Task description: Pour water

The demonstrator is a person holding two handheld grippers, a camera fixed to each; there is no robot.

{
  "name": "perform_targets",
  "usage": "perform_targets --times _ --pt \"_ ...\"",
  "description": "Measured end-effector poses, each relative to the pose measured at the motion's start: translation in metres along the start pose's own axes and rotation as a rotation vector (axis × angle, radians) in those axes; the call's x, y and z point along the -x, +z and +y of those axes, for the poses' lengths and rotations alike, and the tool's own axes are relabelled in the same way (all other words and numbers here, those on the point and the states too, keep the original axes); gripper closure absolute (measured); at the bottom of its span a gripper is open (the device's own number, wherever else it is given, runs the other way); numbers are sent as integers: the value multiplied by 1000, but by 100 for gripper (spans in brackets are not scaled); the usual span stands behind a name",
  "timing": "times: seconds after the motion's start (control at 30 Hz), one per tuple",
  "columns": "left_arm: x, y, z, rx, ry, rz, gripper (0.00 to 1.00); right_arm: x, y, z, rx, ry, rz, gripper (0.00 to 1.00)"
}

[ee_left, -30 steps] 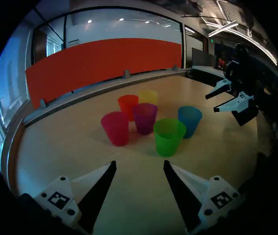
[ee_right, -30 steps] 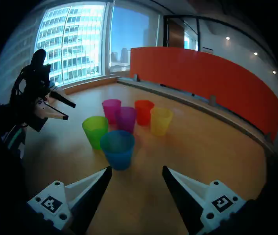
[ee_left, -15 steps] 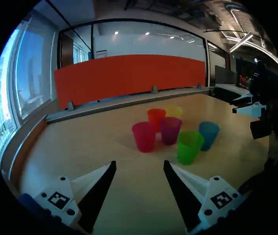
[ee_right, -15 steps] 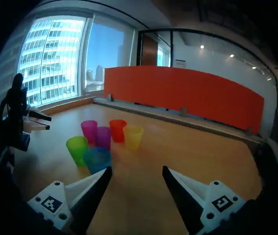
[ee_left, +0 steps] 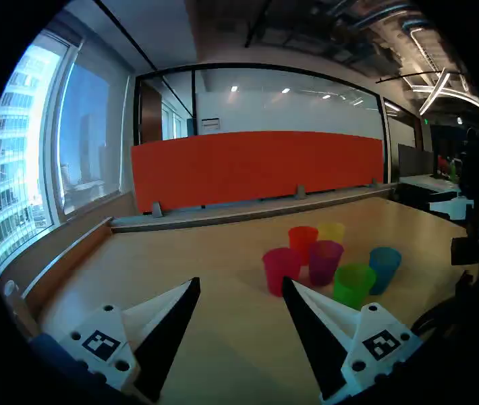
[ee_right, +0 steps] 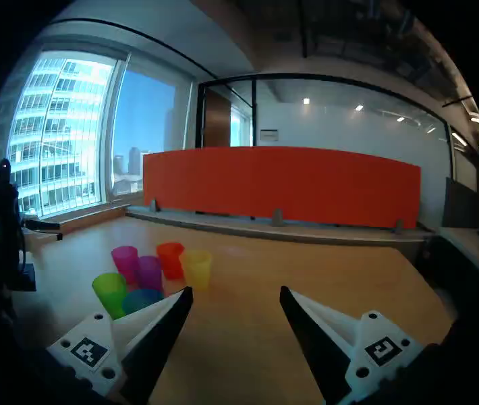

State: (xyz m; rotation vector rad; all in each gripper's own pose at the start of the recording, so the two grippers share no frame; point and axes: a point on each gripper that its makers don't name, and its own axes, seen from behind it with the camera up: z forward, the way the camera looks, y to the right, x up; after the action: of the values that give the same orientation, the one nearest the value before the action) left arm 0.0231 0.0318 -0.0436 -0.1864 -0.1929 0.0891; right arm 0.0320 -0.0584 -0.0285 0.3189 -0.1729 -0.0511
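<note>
The jaws of the left gripper stand apart, and between them I see only the light wooden table. The jaws of the right gripper are apart in the same way, above the same table. Both grippers are held over the table surface and touch no cup. The task's things are six plastic cups, which stand upright and close together in one group on the table. In the left gripper view the group is ahead and to the right of the jaws: a pink cup and a green cup are nearest, a purple cup and a blue cup come just behind, and a red cup and a yellow cup stand at the back. In the right gripper view the same group is ahead and to the left, and there the blue cup is partly hidden behind one finger. Whether any cup holds water I cannot tell. Beyond the far edge of the table runs a long orange partition, and at the side there are tall windows with city buildings outside.
</note>
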Motion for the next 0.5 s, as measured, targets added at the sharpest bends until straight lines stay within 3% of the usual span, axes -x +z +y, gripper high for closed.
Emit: perform_targets --times 0.2,0.5 --pt "-13 -5 -11 -53 -45 57 11 -15 -4 20 111 -3 74 0" --pt "-32 -8 -16 -99 -58 129 11 -38 -17 41 244 3 159 0"
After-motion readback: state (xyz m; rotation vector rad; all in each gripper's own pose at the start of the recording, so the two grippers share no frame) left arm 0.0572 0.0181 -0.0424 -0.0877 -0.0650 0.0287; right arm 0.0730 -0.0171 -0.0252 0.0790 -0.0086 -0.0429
